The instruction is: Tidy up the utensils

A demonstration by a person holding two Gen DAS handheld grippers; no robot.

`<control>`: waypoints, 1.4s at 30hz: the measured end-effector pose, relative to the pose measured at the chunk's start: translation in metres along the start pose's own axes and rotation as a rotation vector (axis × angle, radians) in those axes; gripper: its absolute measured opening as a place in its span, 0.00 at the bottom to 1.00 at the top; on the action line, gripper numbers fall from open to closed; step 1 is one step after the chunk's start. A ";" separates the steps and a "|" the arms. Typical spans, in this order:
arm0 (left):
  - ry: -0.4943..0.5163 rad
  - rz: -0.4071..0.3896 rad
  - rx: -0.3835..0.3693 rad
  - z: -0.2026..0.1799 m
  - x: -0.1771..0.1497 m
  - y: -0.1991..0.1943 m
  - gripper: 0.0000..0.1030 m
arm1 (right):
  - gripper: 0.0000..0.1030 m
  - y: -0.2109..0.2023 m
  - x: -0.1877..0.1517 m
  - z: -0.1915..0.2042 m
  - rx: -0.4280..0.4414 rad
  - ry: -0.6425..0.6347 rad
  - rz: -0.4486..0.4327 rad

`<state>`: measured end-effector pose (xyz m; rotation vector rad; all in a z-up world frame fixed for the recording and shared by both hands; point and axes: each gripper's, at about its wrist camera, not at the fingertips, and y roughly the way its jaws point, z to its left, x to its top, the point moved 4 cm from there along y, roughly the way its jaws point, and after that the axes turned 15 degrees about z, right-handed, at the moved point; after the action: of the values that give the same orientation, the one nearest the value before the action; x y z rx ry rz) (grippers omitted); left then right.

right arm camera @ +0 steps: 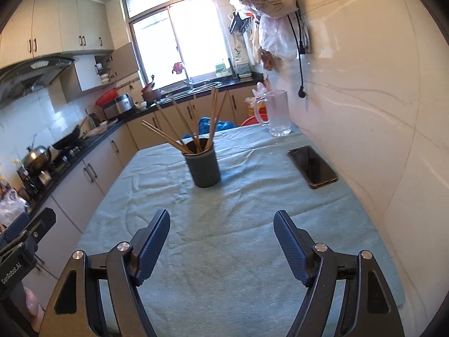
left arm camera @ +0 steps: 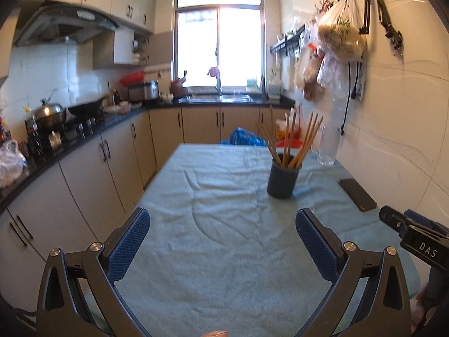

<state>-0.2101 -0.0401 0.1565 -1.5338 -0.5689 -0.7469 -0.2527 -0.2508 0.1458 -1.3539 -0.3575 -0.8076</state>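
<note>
- Chopsticks point(right arm camera: 193, 129): wooden, several, all stood upright-ish and fanned in the holder; none seen lying loose on the cloth in either view.
- Utensil holder point(right arm camera: 204, 167): dark grey cylinder, perforated wall, upright, mid-table, slightly far of centre; well apart from both grippers.
- Left gripper point(left arm camera: 223, 226): jaws wide apart, blue textured pads facing in, nothing btwn them; hangs over near part of table, pointing down at cloth, holder ahead and to the right.
- Right gripper point(right arm camera: 221, 226): jaws wide apart, empty; over near table, holder ahead and slightly left. Its body also shows at right edge of left wrist view.
- Table cloth point(right arm camera: 252, 252): pale teal towel, wrinkled, covers the table top.
- Phone point(right arm camera: 313, 167): dark, flat on cloth, right side nr wall; not a utensil.
- Glass mug point(right arm camera: 276, 113): clear, handled, upright, far right corner of table.
- Blue plastic bag point(left arm camera: 244, 137): beyond far table edge.
- Step, judged: sorting looks done or nearly so, as all visible sticks sit in the holder; both grippers free and clear of it.
- Next move, judged: if any tidying is left, approach the holder from above, close on one stick's upper end w/o tipping the holder; otherwise nothing to grip.
</note>
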 end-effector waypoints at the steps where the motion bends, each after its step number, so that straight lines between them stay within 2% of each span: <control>1: -0.002 0.012 -0.002 -0.001 -0.001 0.003 1.00 | 0.79 0.000 -0.001 -0.001 -0.017 -0.005 -0.006; 6: 0.003 0.030 0.027 -0.006 -0.004 0.012 1.00 | 0.80 0.002 -0.004 -0.005 -0.054 -0.003 -0.029; 14: 0.027 0.063 0.048 -0.012 -0.007 0.024 1.00 | 0.80 0.008 -0.006 -0.009 -0.049 0.003 -0.021; 23: 0.019 0.092 0.024 -0.009 -0.008 0.031 1.00 | 0.80 0.007 -0.005 -0.006 -0.052 0.008 -0.032; 34: 0.018 0.112 0.009 -0.005 -0.007 0.040 1.00 | 0.82 0.000 0.002 0.006 -0.107 -0.011 -0.107; 42: 0.017 0.128 -0.009 -0.006 -0.006 0.049 1.00 | 0.83 0.006 0.005 0.015 -0.127 -0.041 -0.114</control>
<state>-0.1784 -0.0507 0.1193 -1.5555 -0.4510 -0.6645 -0.2423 -0.2384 0.1479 -1.4808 -0.4247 -0.9108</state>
